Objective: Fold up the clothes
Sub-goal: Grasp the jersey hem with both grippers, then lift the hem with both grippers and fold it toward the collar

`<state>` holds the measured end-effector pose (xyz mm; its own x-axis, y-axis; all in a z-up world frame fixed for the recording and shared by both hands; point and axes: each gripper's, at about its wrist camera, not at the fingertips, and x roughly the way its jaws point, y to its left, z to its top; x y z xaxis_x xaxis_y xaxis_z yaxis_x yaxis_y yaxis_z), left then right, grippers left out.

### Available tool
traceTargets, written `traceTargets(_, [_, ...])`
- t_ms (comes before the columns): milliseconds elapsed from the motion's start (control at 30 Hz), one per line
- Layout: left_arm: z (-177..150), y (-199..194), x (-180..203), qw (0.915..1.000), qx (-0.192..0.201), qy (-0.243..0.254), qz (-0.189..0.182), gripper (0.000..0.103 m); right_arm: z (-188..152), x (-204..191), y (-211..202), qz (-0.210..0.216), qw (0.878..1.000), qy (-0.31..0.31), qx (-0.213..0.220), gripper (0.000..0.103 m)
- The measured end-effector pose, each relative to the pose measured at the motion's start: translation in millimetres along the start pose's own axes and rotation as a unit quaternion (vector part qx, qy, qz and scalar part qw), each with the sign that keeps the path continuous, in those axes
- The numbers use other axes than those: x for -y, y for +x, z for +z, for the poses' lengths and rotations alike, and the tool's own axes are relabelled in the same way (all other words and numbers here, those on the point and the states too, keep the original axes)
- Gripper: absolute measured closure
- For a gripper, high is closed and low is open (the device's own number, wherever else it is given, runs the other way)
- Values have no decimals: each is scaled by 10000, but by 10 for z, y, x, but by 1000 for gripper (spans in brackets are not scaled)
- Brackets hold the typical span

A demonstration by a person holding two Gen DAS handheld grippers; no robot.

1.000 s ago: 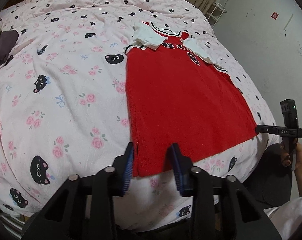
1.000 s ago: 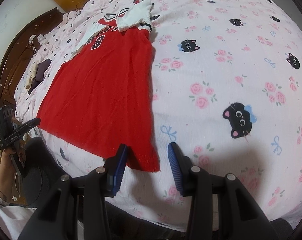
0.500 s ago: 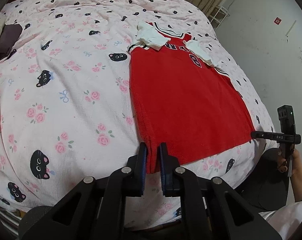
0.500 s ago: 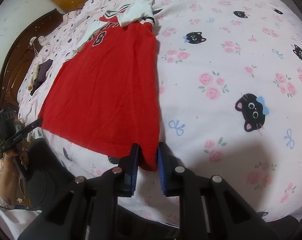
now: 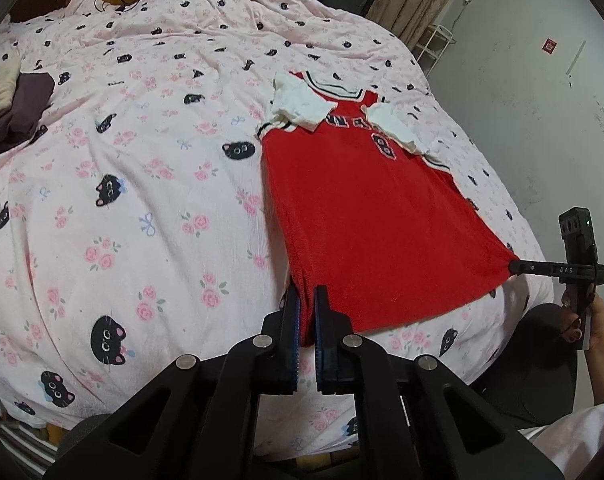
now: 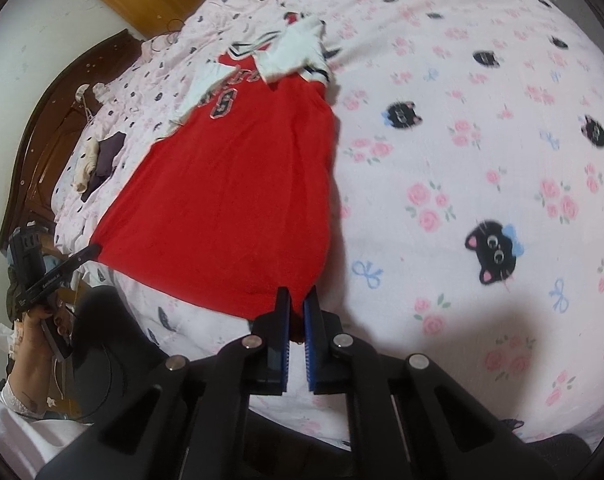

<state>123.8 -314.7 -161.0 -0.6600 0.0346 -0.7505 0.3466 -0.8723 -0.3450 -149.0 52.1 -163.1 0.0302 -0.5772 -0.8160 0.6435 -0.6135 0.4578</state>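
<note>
Both grippers sit at the hem of the red jersey, which I take as my landmark. My left gripper has its blue pads drawn narrow and pinched on the hem corner by the side slit; red cloth fills the slim gap between them. My right gripper is clamped in like manner on the opposite hem corner, its pads nearly together with fabric caught between.

From the left wrist view I see the right gripper at the far corner of the hem, its black bar printed "DAS" in small white letters, a hand with dark-painted nails wrapped round the handle. From the right wrist view the left gripper's bar carries white lettering too blurred for me to read.

That jersey lies flat and front up on the pink bedspread, which is printed with roses, bows and black cat faces. Its white sleeves are folded inward over the chest, partly covering black-and-white lettering of which I make out only "NA"; a numeral below reads as 8 or 6, I cannot tell which. Beyond the collar end, well apart, dark and cream clothes lie heaped by the wooden headboard.
</note>
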Motion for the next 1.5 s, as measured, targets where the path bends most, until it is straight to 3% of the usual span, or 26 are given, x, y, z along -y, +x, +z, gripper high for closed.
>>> traceTargets(200, [214, -77, -3, 9996, 184, -148, -148, 99, 176, -49, -198, 447, 9987, 79, 246, 97])
traceTargets(433, [594, -14, -70, 9989, 357, -256, -134, 99, 598, -62, -346, 670, 9964, 173, 490, 97])
traceTargets(833, [1543, 436, -297, 9970, 535, -554, 74, 99, 1665, 52, -154, 839, 9933, 473, 631, 97])
traceTargets(1167, [2300, 1064, -452, 9965, 526, -546, 366, 99, 2622, 255, 365, 608, 9948, 656, 485, 97])
traceTargets(1500, [2690, 1488, -632, 9953, 422, -690, 528, 99, 3160, 385, 669, 198, 9973, 620, 339, 97])
